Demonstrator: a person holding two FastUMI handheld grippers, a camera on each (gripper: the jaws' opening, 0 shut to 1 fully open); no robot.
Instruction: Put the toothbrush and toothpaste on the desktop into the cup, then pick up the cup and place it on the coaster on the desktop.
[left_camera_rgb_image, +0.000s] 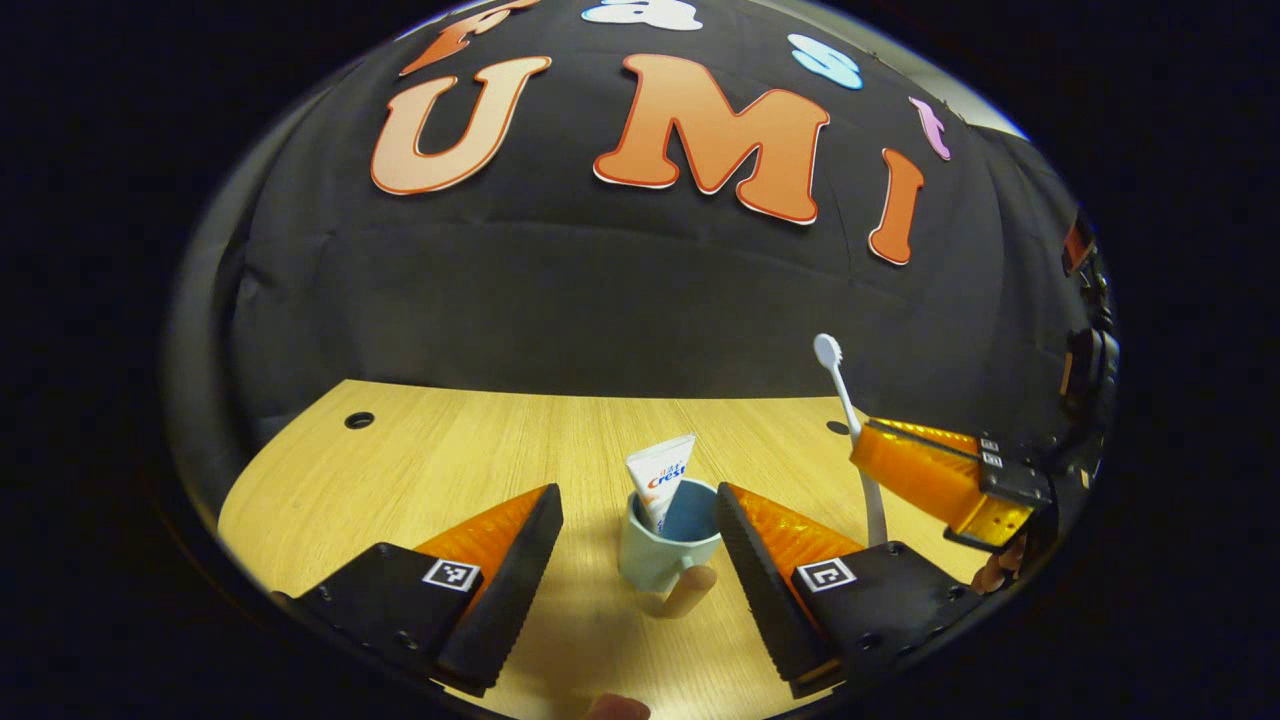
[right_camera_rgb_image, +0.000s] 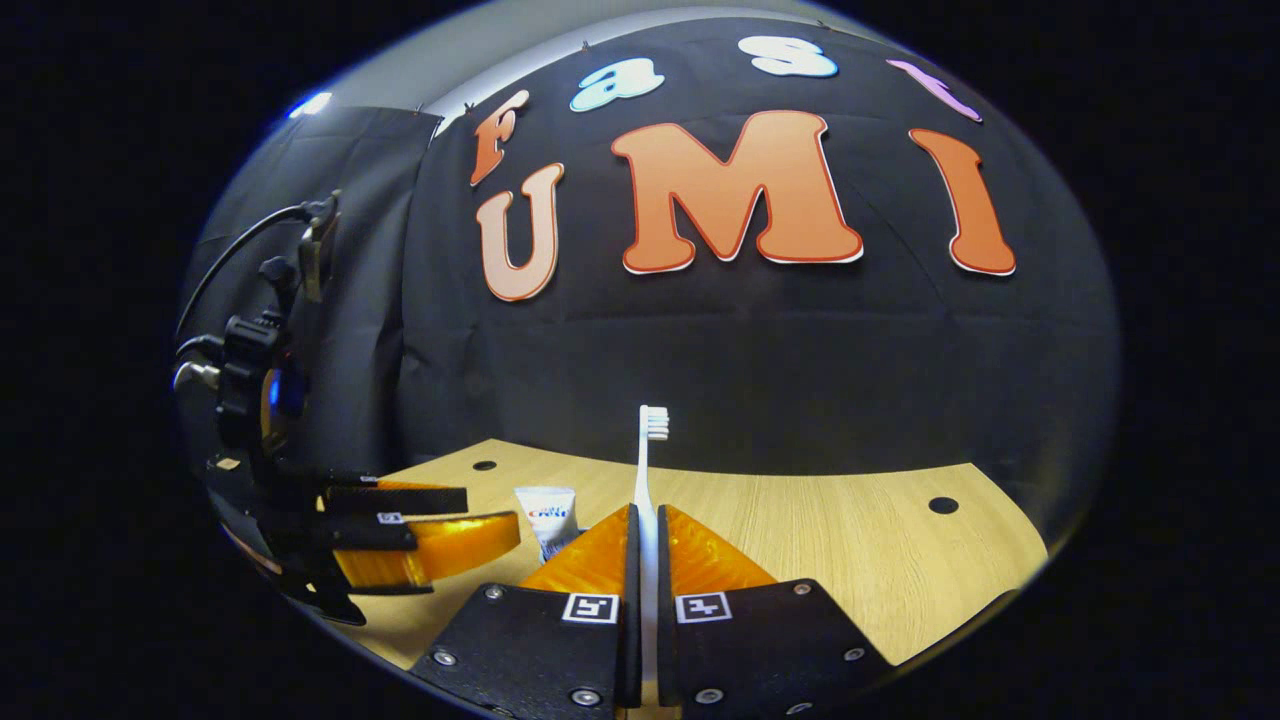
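A pale wood-grain desktop (left_camera_rgb_image: 420, 470) with round cable holes is spreading under both grippers, its surface smooth and matte. In the left gripper view, the left gripper (left_camera_rgb_image: 640, 535) is hanging wide apart, its 2 wedge-shaped fingers with ribbed inner faces standing on either side of the cup (left_camera_rgb_image: 662, 552) without touching it. The cup is a rounded, glossy, light blue-green mug with a tan handle, sitting upright on the desktop. The toothpaste (left_camera_rgb_image: 662, 478), a soft flat-ended tube, is leaning inside it, crimped end up. In the right gripper view, the right gripper (right_camera_rgb_image: 647, 535) is pinching narrow on the toothbrush (right_camera_rgb_image: 650, 460), a slim white plastic stick standing upright with its bristled head on top, held off to the cup's right and above the desktop.
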